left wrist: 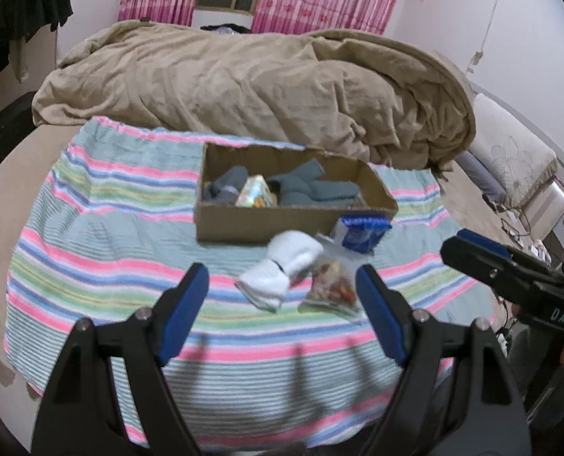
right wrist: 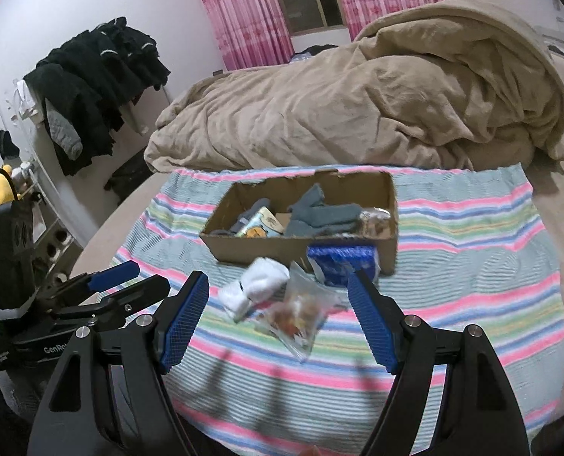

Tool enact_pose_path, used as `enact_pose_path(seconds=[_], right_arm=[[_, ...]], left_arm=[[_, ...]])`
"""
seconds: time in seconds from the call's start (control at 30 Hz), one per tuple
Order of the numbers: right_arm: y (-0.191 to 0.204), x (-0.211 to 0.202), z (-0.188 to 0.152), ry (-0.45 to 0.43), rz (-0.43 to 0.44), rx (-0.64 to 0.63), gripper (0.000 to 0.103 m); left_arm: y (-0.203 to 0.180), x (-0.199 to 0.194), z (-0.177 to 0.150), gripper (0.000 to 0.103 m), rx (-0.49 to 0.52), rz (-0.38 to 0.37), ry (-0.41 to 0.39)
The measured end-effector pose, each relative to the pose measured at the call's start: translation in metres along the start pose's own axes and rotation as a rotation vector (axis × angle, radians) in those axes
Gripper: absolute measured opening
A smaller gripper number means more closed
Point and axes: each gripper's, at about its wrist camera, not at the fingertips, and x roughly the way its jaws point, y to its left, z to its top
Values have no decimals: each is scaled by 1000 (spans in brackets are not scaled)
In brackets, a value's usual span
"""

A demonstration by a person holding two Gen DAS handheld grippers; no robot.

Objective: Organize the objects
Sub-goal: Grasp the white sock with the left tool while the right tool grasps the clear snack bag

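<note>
**Three loose items, soft bedding, and two grippers close together**

Both sets of jaws stand wide open and empty. Ahead of the left gripper [left wrist: 282, 296] lie a white sock bundle [left wrist: 282, 271] and a clear snack bag [left wrist: 333, 285], touching each other; the blue packet [left wrist: 361, 233] lies beyond them against the near wall of the cardboard box [left wrist: 259, 224], which already holds grey socks [left wrist: 308, 186] and a small carton [left wrist: 255, 192].

The likeliest slip, I judge, is closing on two items at once, since sock and bag overlap between the right gripper [right wrist: 278, 315] jaws too. The bag's slick film may slide out of a shallow pinch. A low approach could snag the striped towel [left wrist: 103, 243] and drag everything. The grippers hover near each other, so reaching for the same item risks a knock.
</note>
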Motion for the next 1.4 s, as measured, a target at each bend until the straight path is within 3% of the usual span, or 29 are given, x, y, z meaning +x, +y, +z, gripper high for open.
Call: enact_pose_path(seconds=[0.33, 0.67, 0.9, 1.4], right_arm=[[-20, 0, -25, 37, -36, 10, 79], [-46, 35, -35, 90, -50, 47, 79], [-49, 72, -34, 129, 11, 76, 79], [-53, 131, -39, 199, 152, 138, 79]], left_arm=[[-20, 23, -22, 81, 31, -18, 65], [-13, 52, -22, 81, 36, 11, 74], [0, 78, -19, 81, 53, 39, 77], [1, 125, -24, 80, 149, 19, 101]])
